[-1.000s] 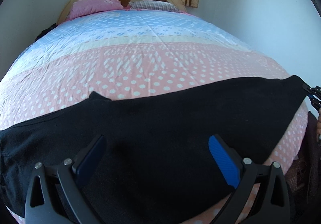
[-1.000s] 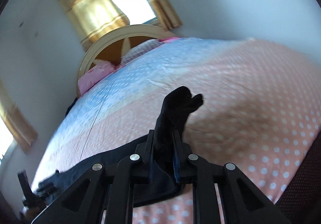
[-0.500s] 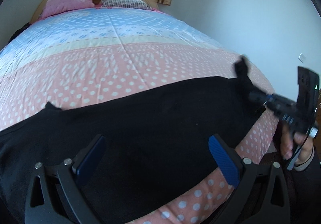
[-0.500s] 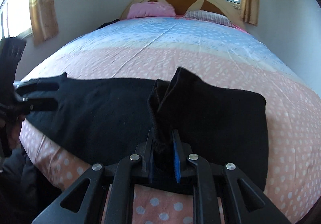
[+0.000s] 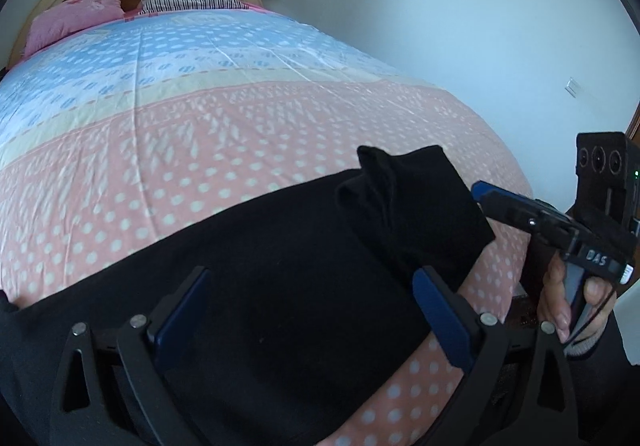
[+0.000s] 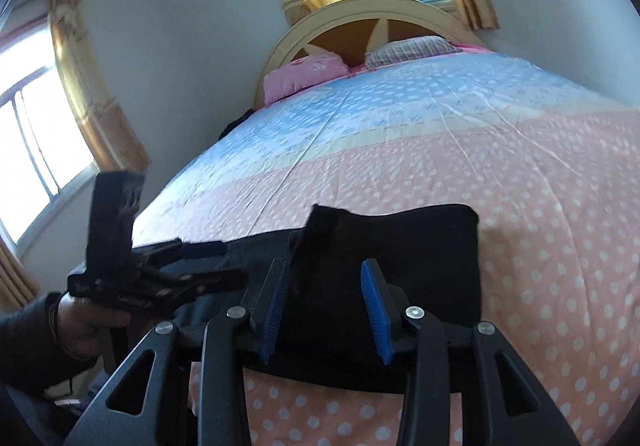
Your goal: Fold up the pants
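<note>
Now, pants [image 5: 280,306]: black, partly folded on bed [image 5: 240,126].
Left gripper [image 5: 312,310]: fingers wide, holding nothing.
Right gripper [image 6: 324,294]: fingers apart, holding nothing.

Polka-dot bedspread [image 5: 200,134], pink pillow [image 6: 304,76], striped pillow [image 5: 192,0], headboard [image 6: 380,20]

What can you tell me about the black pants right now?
The pants are plain black, a soft matte knit by the look, spread across the near end of the bed on its pink dotted cover. One end is folded back over the rest, with a rumpled corner sticking up. Both the left gripper and the right gripper hover open above them, gripping nothing.
</note>
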Tool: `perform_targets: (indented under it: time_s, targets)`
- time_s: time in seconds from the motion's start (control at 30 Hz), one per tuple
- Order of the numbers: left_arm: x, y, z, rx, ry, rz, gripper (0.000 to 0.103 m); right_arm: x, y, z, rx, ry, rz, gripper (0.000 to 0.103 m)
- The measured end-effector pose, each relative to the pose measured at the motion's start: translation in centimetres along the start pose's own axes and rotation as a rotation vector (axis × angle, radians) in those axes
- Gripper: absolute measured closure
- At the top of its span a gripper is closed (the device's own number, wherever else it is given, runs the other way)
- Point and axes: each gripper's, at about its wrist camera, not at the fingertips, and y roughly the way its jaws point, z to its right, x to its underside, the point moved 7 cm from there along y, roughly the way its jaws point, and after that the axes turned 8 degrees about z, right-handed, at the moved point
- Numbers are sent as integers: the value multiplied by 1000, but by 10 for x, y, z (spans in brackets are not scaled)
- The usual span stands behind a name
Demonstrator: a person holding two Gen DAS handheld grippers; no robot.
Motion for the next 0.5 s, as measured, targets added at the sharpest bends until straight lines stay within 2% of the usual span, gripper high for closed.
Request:
perform_targets:
  time_s: [0.1,0.2,0.23,0.3,0.43,0.5]
  targets:
    - [-4,9,-6,-58,-1,12,2,14,5,-25,-40,-53,-32,63]
    - [0,11,-20,-114,-30,17,2,34,28,-32,7,-115,-111,63]
    - [3,10,-23,-113,-54,16,2,39,34,-32,29,-127,-136,68]
    - [8,9,-26,-106,-76,13,2,47,38,-32,67,-153,-174,91]
    - [12,5,-22,-78,-86,13,2,44,22,-42,29,-156,-158,93]
    - [11,1,-18,-56,-94,20,2,57,30,-41,50,-195,-211,93]
